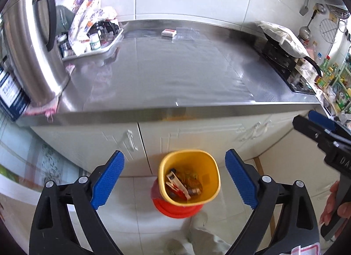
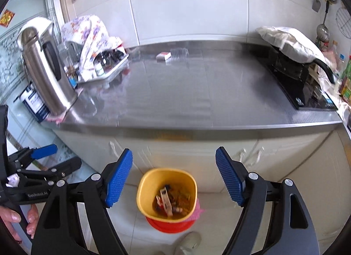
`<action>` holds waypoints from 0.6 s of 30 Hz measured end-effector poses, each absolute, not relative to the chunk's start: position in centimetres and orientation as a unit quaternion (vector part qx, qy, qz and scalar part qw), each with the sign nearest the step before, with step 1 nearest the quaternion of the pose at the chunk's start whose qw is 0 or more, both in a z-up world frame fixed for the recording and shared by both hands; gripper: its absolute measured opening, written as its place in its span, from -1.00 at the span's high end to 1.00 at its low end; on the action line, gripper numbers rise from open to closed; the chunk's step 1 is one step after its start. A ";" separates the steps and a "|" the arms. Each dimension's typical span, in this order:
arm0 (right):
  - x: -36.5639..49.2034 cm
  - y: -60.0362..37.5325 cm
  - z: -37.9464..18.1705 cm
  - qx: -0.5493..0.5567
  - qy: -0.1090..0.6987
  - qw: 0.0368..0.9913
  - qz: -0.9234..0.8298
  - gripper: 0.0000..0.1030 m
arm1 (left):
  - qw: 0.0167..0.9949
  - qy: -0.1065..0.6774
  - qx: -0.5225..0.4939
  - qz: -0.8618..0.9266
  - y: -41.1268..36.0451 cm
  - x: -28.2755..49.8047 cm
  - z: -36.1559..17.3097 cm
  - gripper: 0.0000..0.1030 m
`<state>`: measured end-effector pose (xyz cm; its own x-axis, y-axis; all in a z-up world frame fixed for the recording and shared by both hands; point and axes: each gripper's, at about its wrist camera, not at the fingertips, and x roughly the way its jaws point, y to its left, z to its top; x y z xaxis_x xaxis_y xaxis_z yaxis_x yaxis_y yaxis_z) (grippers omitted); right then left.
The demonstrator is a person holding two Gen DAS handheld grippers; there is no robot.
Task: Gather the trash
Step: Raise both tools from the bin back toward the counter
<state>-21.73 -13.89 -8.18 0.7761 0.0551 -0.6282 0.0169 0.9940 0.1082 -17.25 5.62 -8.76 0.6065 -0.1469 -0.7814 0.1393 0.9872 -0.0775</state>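
Two grippers hang over a yellow bin [image 1: 189, 176] that stands on the tiled floor [image 1: 131, 215], below and ahead of both. The bin is a rounded-square plastic tub on a red base [image 1: 175, 210], and scraps of trash [image 1: 183, 186] lie in a heap at its bottom: pale strips, orange bits, a small dark piece. The left gripper [image 1: 174, 178] has its jaws spread wide with nothing between the blue ribbed pads, and the bin shows in the gap. The right gripper [image 2: 174, 178] is likewise spread and empty; a hand [image 2: 15, 220] grips the handle of the left one at its side. Beyond the bin rise cream cabinet doors [image 1: 197, 139], and above them the straight front edge of a steel counter [image 1: 164, 75], whose broad middle is bare and shiny. Far ahead on the counter lies a small box [image 1: 169, 33]. To the far left stands a steel kettle [image 1: 30, 51]; to the far right a black stove [image 1: 285, 66].
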 end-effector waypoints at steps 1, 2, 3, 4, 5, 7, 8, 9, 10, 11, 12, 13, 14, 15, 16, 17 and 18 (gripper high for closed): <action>-20.9 -14.0 -8.0 0.055 0.332 0.942 0.012 -0.52 | 0.897 0.434 -0.003 -0.079 5.6 -16.4 -8.6 -0.80; -20.3 -13.8 -7.8 0.055 0.330 0.942 0.012 -0.52 | 0.898 0.433 -0.003 -0.078 5.6 -15.6 -8.5 -0.80; -19.4 -13.8 -7.8 0.055 0.329 0.943 0.013 -0.52 | 0.899 0.431 -0.001 -0.076 5.6 -14.7 -8.3 -0.80; -18.2 -13.8 -7.7 0.057 0.327 0.943 0.014 -0.52 | 0.900 0.429 0.000 -0.074 5.5 -13.6 -8.2 -0.80; -16.9 -14.0 -7.5 0.057 0.325 0.944 0.017 -0.52 | 0.901 0.427 0.002 -0.073 5.5 -12.6 -8.1 -0.80; -14.6 -14.8 -7.3 0.059 0.323 0.944 0.023 -0.52 | 0.903 0.424 0.002 -0.069 5.2 -10.0 -8.1 -0.80; -13.2 -15.2 -7.2 0.059 0.323 0.944 0.026 -0.52 | 0.903 0.425 0.001 -0.068 5.1 -9.1 -8.1 -0.80; -11.8 -15.7 -7.0 0.058 0.323 0.944 0.030 -0.52 | 0.902 0.426 -0.003 -0.067 5.0 -8.0 -8.2 -0.80; -10.8 -16.0 -6.9 0.057 0.322 0.944 0.032 -0.52 | 0.902 0.427 -0.006 -0.065 4.9 -6.6 -8.3 -0.80; -9.6 -16.3 -6.8 0.056 0.322 0.944 0.036 -0.52 | 0.901 0.430 -0.008 -0.061 4.7 -5.4 -8.4 -0.80; -8.4 -16.6 -6.7 0.055 0.322 0.944 0.039 -0.52 | 0.900 0.431 -0.009 -0.058 4.6 -4.2 -8.5 -0.80; -6.7 -17.1 -6.5 0.054 0.324 0.944 0.045 -0.52 | 0.900 0.431 -0.011 -0.056 4.5 -2.9 -8.6 -0.80; -5.4 -17.5 -6.5 0.054 0.329 0.941 0.051 -0.52 | 0.901 0.432 -0.012 -0.052 4.4 -1.8 -8.6 -0.80; -4.2 -17.8 -6.4 0.054 0.332 0.940 0.055 -0.52 | 0.900 0.432 -0.012 -0.048 4.2 -0.7 -8.7 -0.80; -3.3 -18.0 -6.4 0.054 0.333 0.940 0.057 -0.52 | 0.900 0.433 -0.013 -0.045 4.1 0.5 -8.7 -0.80; -2.2 -18.1 -6.3 0.053 0.333 0.940 0.060 -0.52 | 0.901 0.432 -0.015 -0.042 4.0 1.7 -8.7 -0.80; -1.3 -18.3 -6.2 0.051 0.333 0.940 0.063 -0.52 | 0.901 0.432 -0.016 -0.041 3.9 2.6 -8.6 -0.80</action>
